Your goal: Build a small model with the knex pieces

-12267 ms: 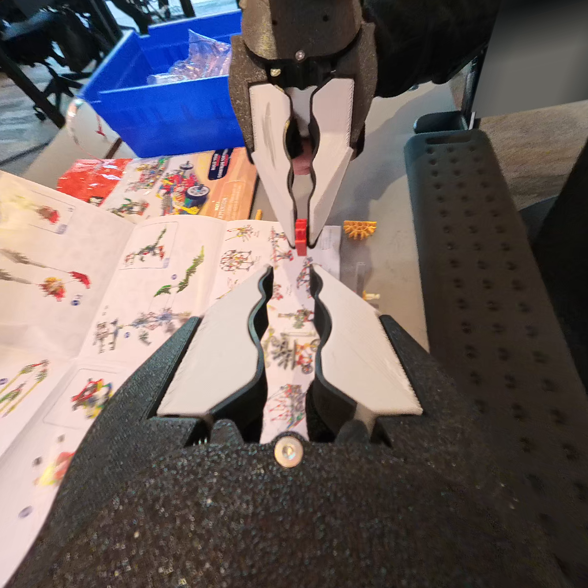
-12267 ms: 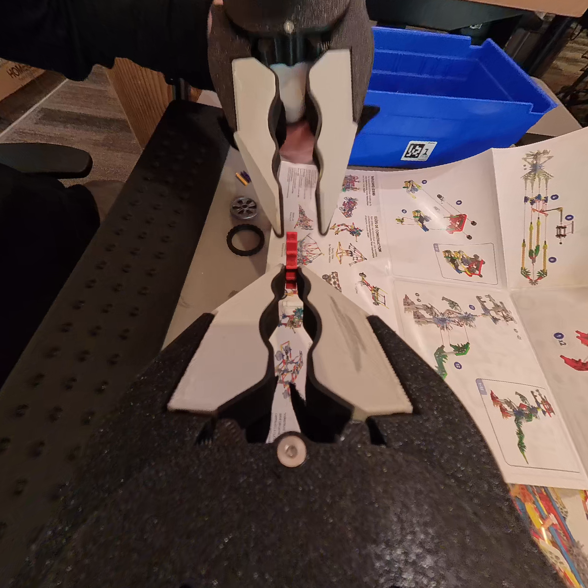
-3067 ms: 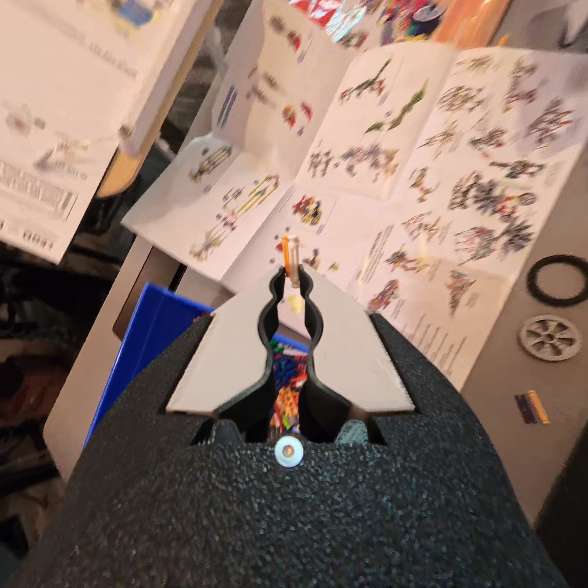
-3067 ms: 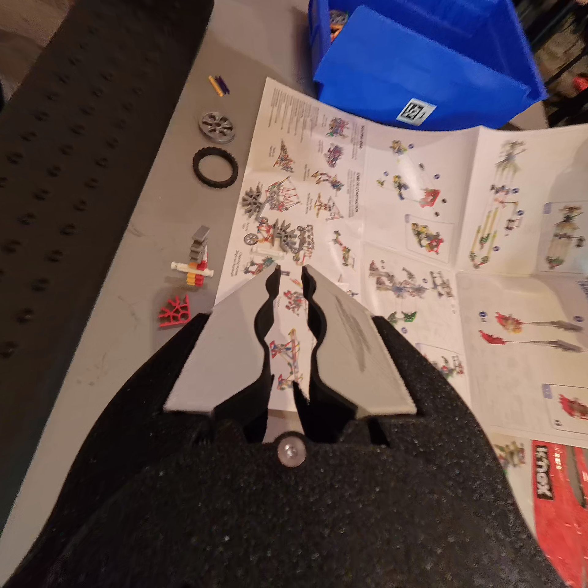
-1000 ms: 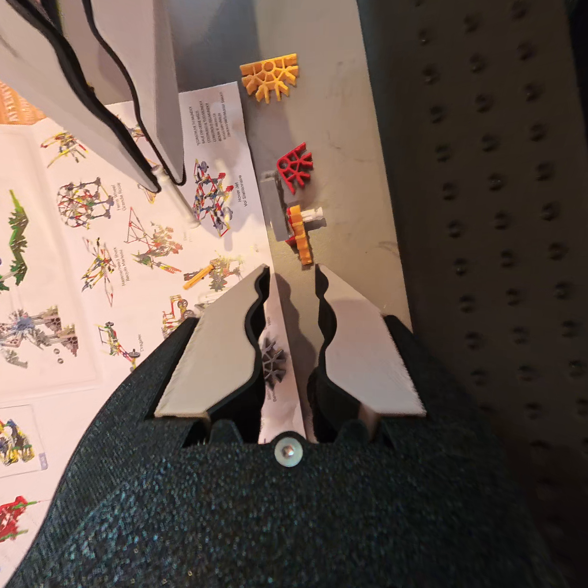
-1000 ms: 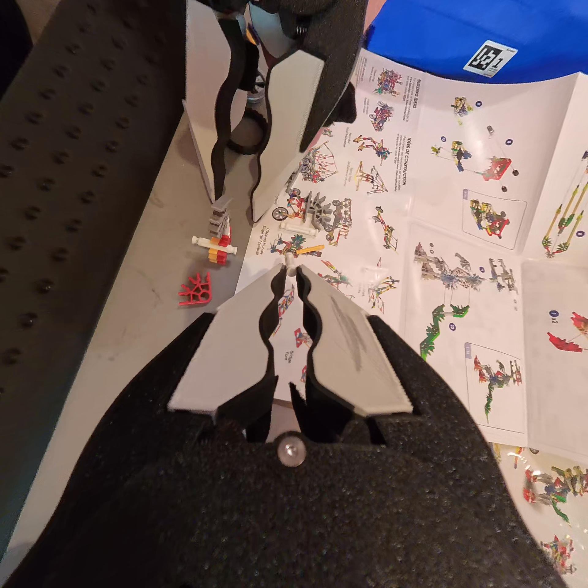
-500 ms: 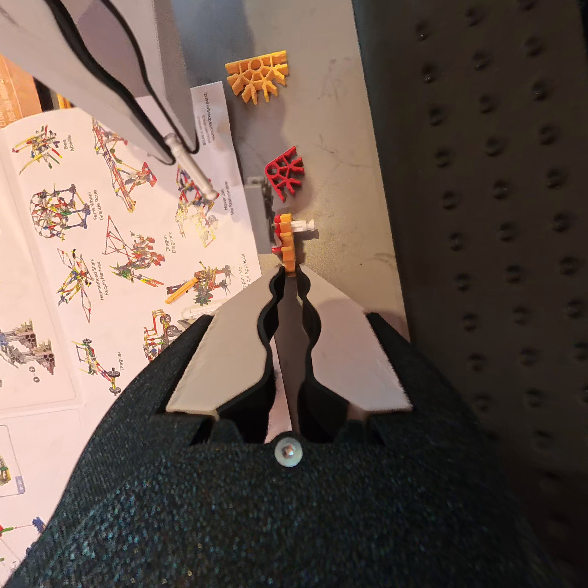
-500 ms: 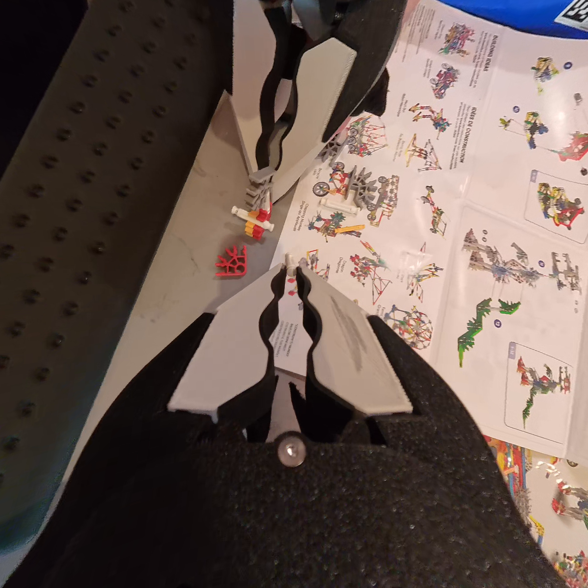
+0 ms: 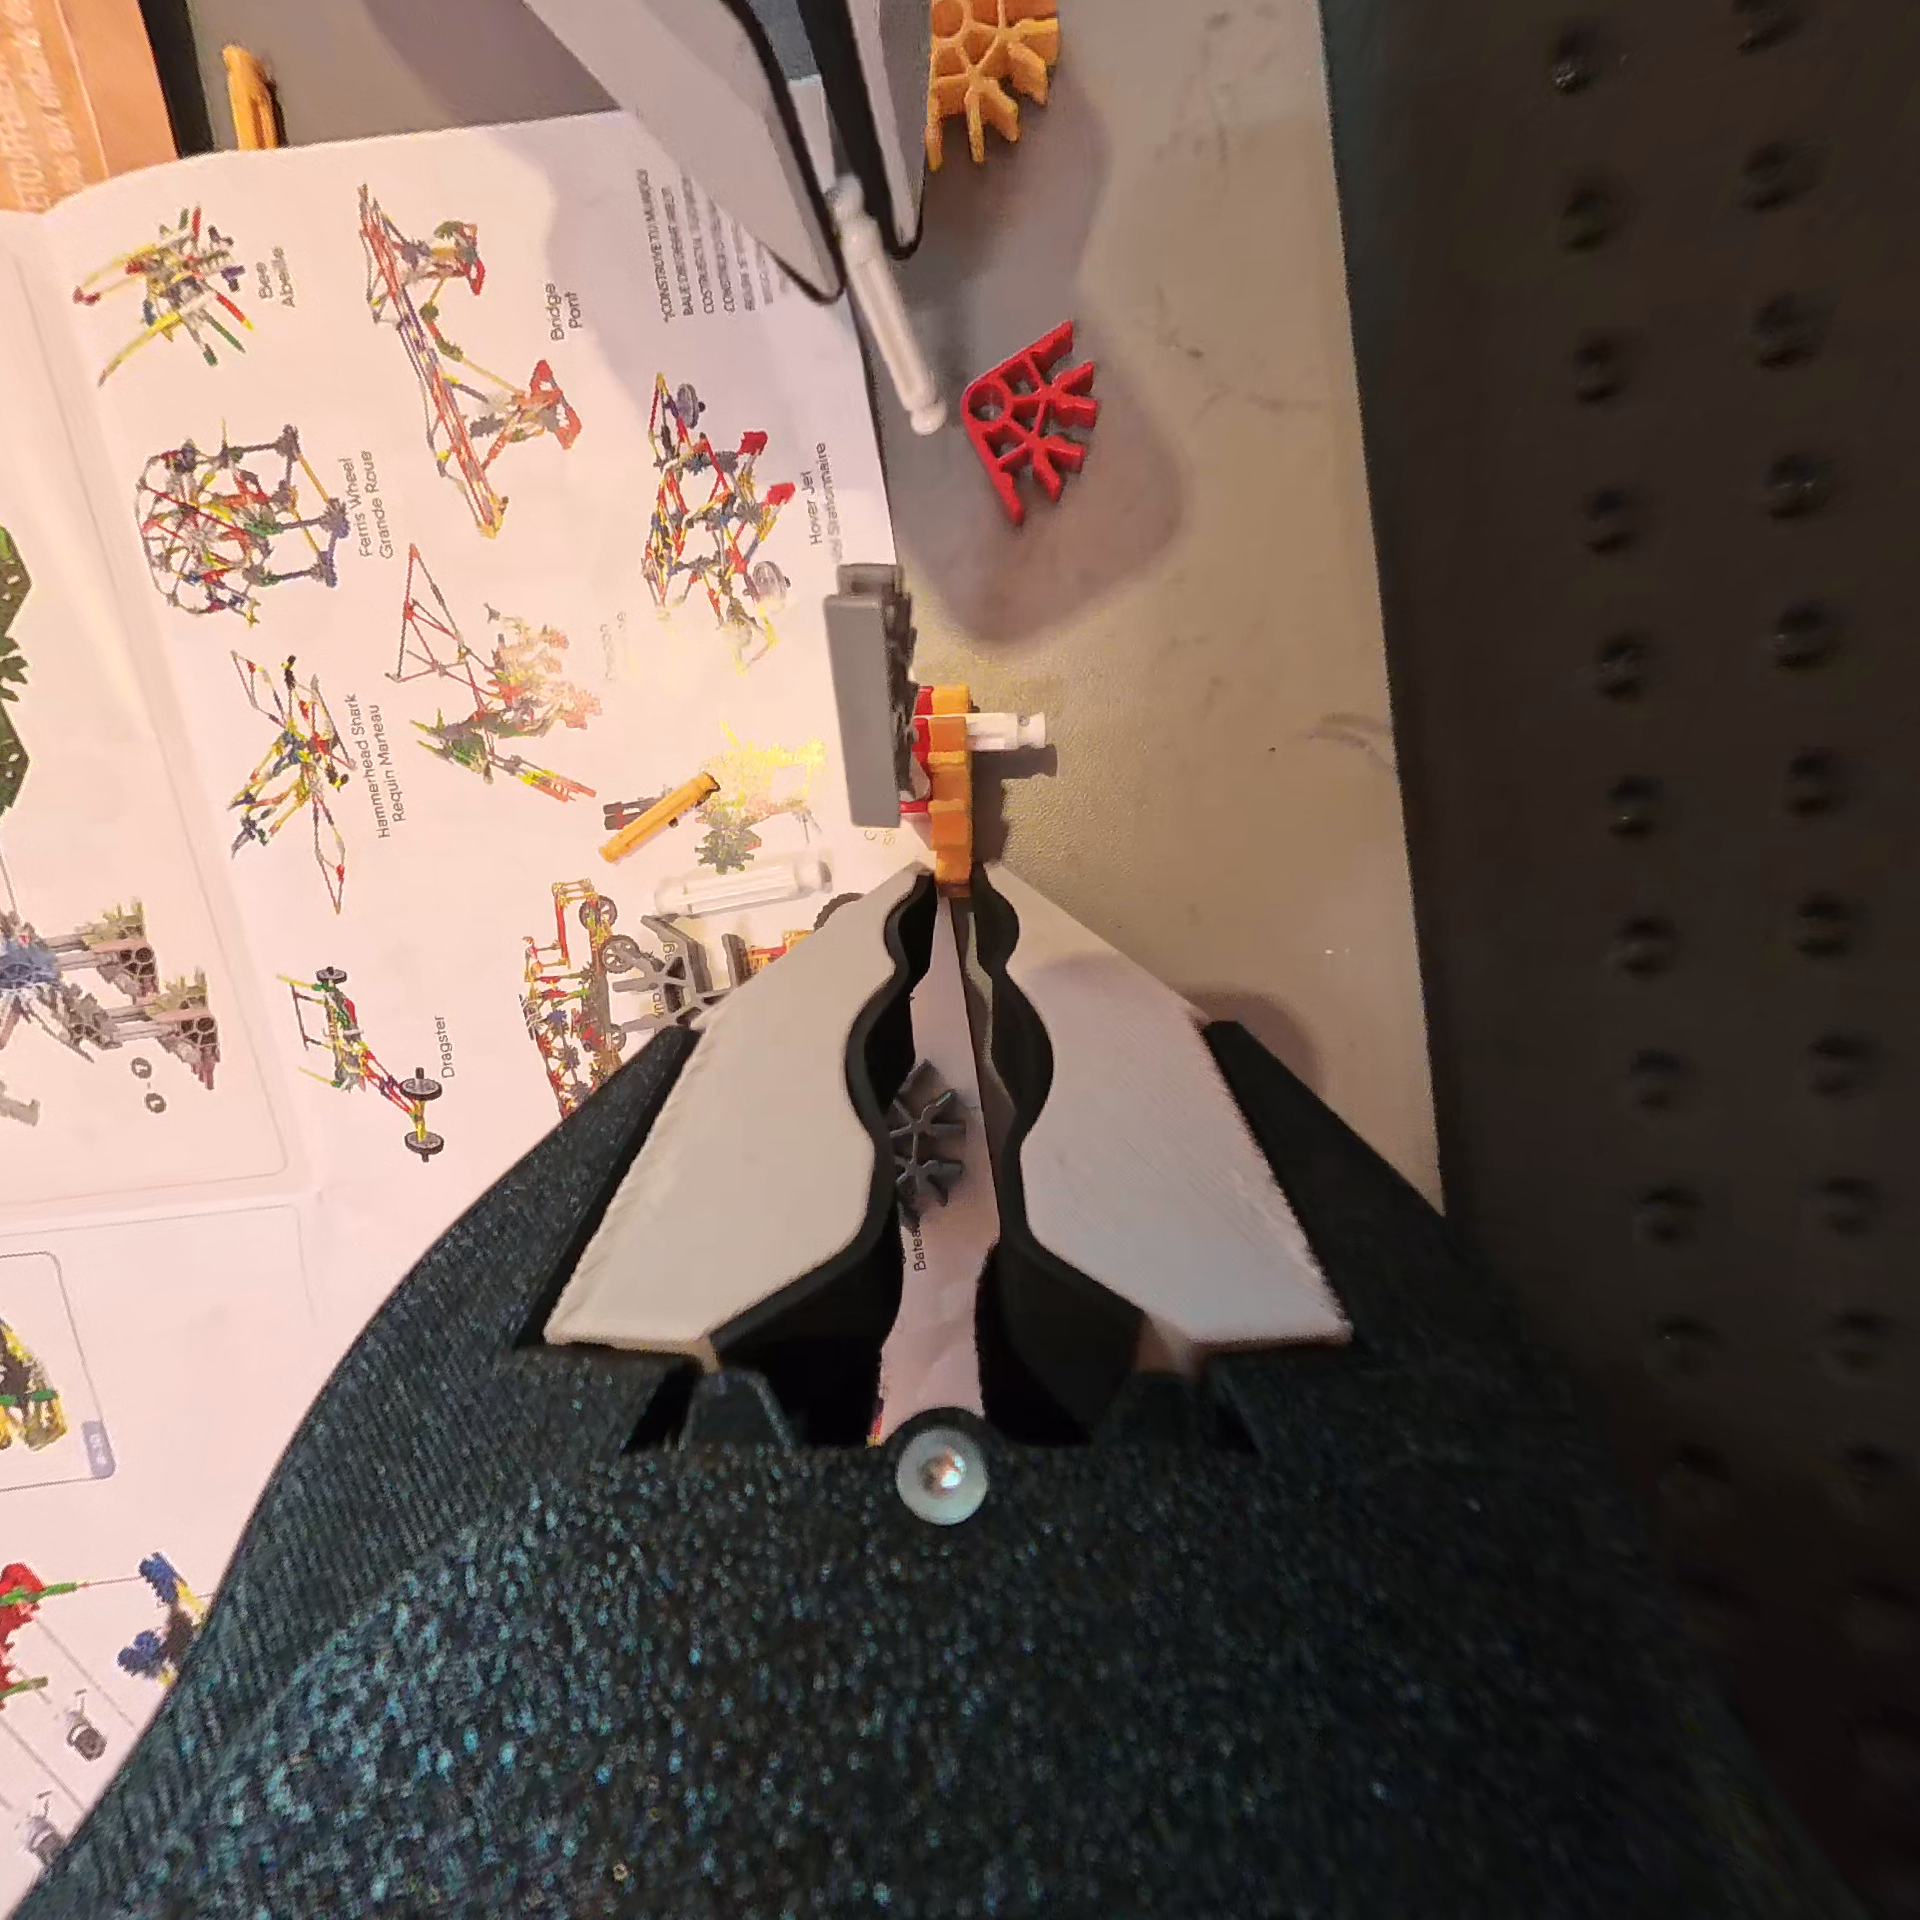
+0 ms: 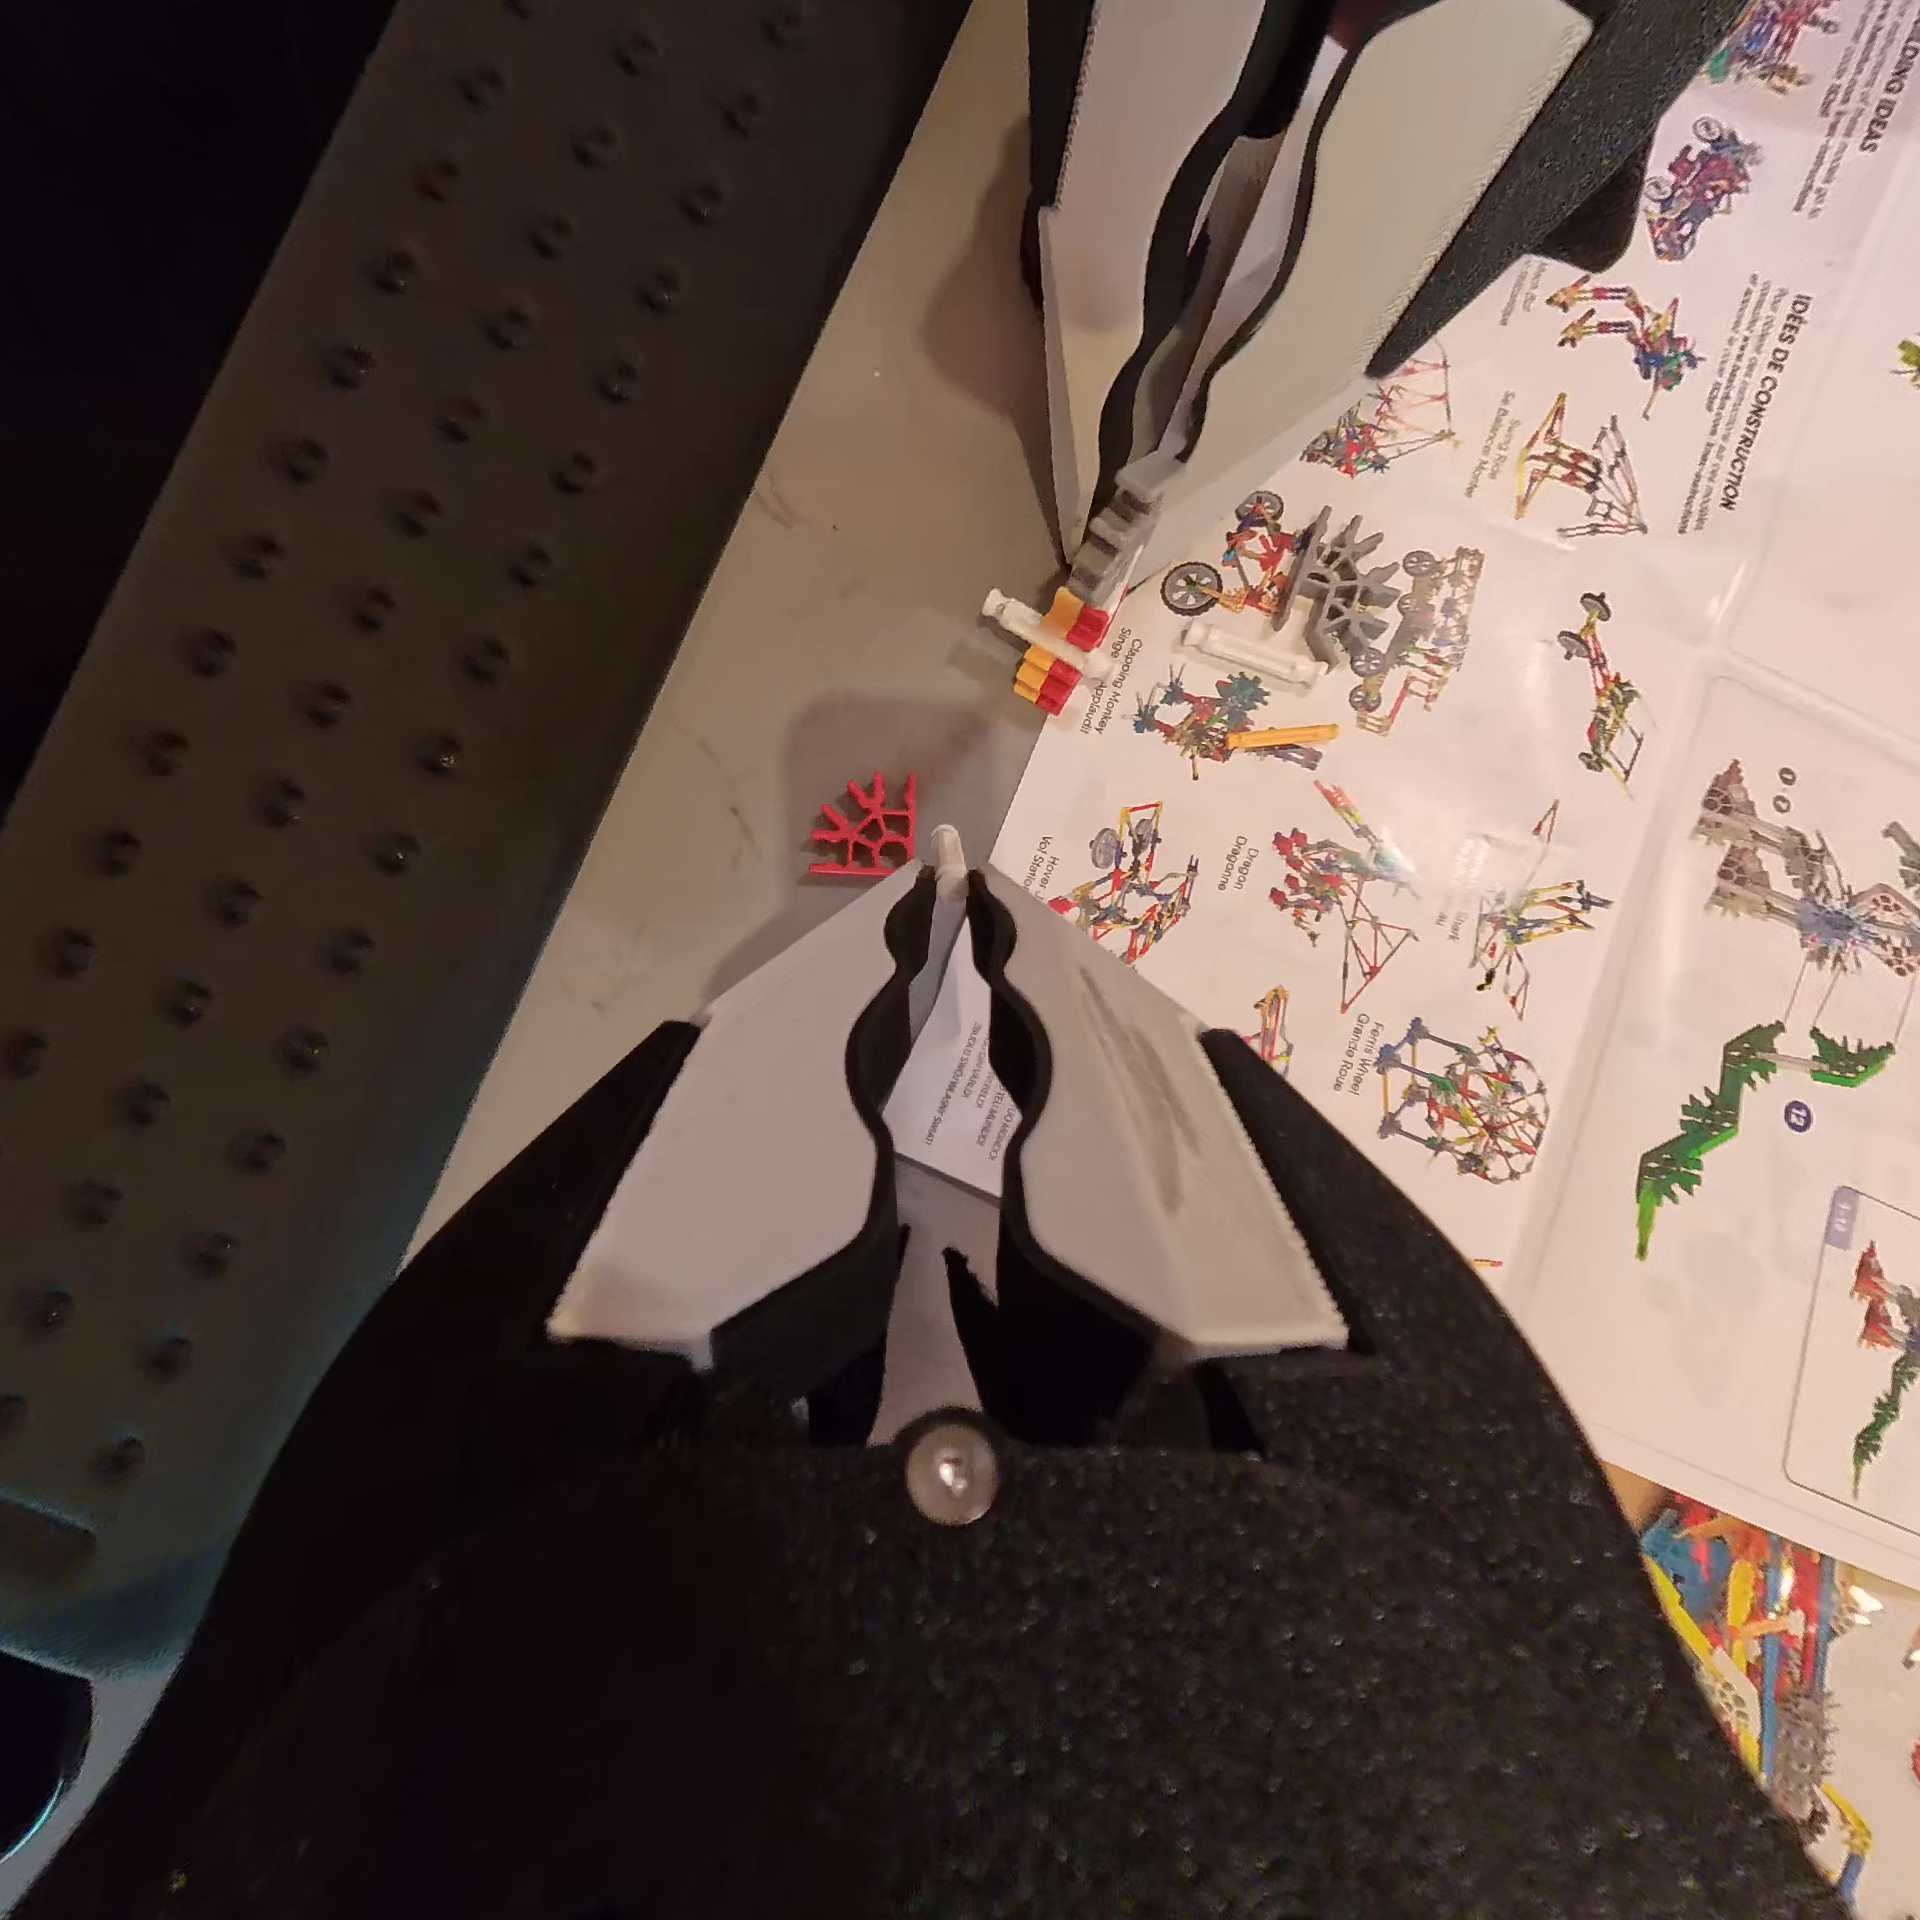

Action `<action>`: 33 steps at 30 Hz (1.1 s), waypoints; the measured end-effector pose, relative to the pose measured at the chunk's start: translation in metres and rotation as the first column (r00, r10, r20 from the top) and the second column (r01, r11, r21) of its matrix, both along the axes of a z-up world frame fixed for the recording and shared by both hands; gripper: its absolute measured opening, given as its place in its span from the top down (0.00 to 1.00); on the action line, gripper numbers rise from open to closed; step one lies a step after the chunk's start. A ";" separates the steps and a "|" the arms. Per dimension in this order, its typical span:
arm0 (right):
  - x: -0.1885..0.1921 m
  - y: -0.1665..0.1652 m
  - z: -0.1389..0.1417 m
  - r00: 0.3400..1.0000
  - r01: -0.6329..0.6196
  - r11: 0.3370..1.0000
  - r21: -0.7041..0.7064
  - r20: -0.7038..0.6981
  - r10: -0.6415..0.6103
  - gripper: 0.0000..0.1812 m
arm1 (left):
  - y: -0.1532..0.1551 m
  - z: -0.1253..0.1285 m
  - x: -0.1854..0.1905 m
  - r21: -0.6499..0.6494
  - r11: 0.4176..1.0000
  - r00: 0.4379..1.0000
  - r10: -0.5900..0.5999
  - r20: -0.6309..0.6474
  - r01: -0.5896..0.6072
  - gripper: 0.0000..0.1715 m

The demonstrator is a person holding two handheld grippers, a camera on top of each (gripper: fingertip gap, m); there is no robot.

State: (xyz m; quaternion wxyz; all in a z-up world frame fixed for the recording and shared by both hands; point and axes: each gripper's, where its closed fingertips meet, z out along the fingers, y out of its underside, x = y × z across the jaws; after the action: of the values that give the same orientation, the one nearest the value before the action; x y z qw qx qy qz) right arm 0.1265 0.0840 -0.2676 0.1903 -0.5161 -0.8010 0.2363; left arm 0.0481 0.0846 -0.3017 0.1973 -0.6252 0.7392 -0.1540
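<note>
The left gripper [image 9: 954, 883] has its fingers pressed together on the orange end of a small stacked assembly [image 9: 914, 732] of grey, red and orange connectors with a white pin through it. The assembly sits at the edge of the instruction sheet [image 9: 416, 623], where the paper meets the bare grey tabletop [image 9: 1195, 623]. In the right wrist view the same assembly [image 10: 1070, 623] shows its grey part between the left gripper's tips.

The right gripper [image 10: 945, 883] is pinching a white rod [image 10: 943, 847], a short length of which sticks out past its tips. In the left wrist view that rod [image 9: 888, 301] slants down from the right gripper at the far side of the scene, its free end just beside a red fan-shaped connector [image 9: 1029, 421] lying flat on the table. Whether rod and connector touch cannot be told.

An orange fan-shaped connector [image 9: 982, 73] lies farther off on the table, partly behind the right gripper. On the sheet, near the assembly, lie a loose yellow rod [image 9: 660, 816], a clear rod [image 9: 743, 888] and a grey snowflake connector [image 10: 1345, 592]. A dark perforated panel [image 9: 1662, 623] borders the table along the side nearest both grippers.
</note>
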 end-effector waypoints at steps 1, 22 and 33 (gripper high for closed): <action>0.001 -0.001 0.000 1.000 -0.003 1.000 0.000 0.004 0.003 0.97 | 0.000 0.000 0.000 0.000 1.000 1.000 -0.003 0.002 0.003 0.96; 0.000 -0.007 -0.010 0.999 -0.031 1.000 0.004 0.035 0.030 0.97 | 0.004 0.004 -0.004 0.023 1.000 1.000 0.009 -0.007 -0.009 0.88; 0.003 -0.005 -0.003 0.999 -0.024 1.000 0.004 0.028 0.024 0.97 | -0.001 0.049 -0.004 0.007 1.000 0.994 -0.007 0.113 0.007 0.87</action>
State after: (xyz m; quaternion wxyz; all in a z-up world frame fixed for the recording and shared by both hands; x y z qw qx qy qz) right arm 0.1293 0.0793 -0.2711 0.1773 -0.5091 -0.8103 0.2296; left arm 0.0446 0.0837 -0.2530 0.2405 -0.6122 0.7295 -0.1875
